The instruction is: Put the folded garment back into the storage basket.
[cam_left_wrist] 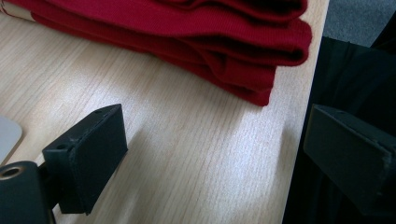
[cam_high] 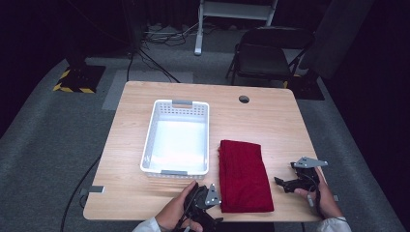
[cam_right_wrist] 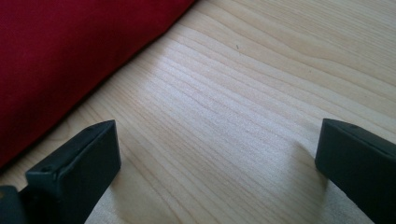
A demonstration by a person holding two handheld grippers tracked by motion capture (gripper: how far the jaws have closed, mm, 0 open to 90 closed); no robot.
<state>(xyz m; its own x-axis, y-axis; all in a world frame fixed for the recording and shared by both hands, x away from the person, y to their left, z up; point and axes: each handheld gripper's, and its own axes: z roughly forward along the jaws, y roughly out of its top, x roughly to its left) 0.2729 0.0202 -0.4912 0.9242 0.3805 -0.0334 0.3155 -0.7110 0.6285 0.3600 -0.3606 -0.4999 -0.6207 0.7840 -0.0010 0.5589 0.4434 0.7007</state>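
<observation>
A folded dark red cloth [cam_high: 243, 175] lies on the wooden table [cam_high: 270, 116], to the right of a white plastic basket [cam_high: 177, 137]. My left gripper [cam_high: 209, 203] hovers at the table's front edge, just left of the cloth's near corner. In the left gripper view it [cam_left_wrist: 215, 154] is open, with the stacked folds of the cloth [cam_left_wrist: 196, 42] ahead of its jaws. My right gripper [cam_high: 286, 184] sits right of the cloth, pointing at its edge. In the right gripper view it [cam_right_wrist: 217, 163] is open over bare wood, with the cloth [cam_right_wrist: 60, 60] at the upper left.
The basket holds nothing. A round cable hole [cam_high: 244, 99] sits near the table's far edge. A black folding chair [cam_high: 266, 53] and a white stand leg [cam_high: 199, 34] stand on the grey carpet beyond. Cables run along the floor.
</observation>
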